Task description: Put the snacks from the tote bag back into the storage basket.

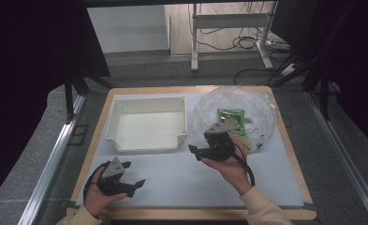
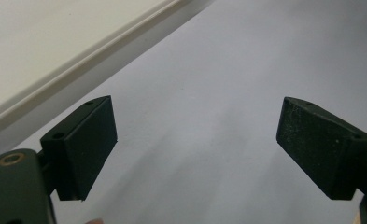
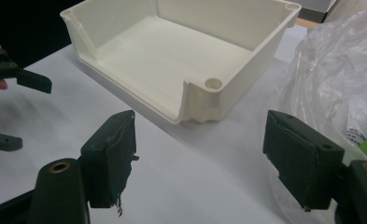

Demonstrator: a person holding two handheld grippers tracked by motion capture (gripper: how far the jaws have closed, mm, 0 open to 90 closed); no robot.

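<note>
Both grippers [image 1: 134, 175] [image 1: 196, 149], jaws apart, hover over the white-sheeted table [image 1: 181, 183], cabled floor [image 1: 228, 44] beyond.

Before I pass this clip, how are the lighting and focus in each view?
High view: table evenly lit, room edges dark, plastic bag shows glare. Left gripper view: soft shadows on the sheet, tray edge blurred. Right gripper view: tray sharp, bag bright and hazy, near jaws slightly soft.

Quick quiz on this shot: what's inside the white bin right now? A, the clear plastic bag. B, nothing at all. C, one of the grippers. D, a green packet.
B: the white bin shows a bare floor in the high and right gripper views; the green packet sits inside the clear plastic bag beside it.
</note>
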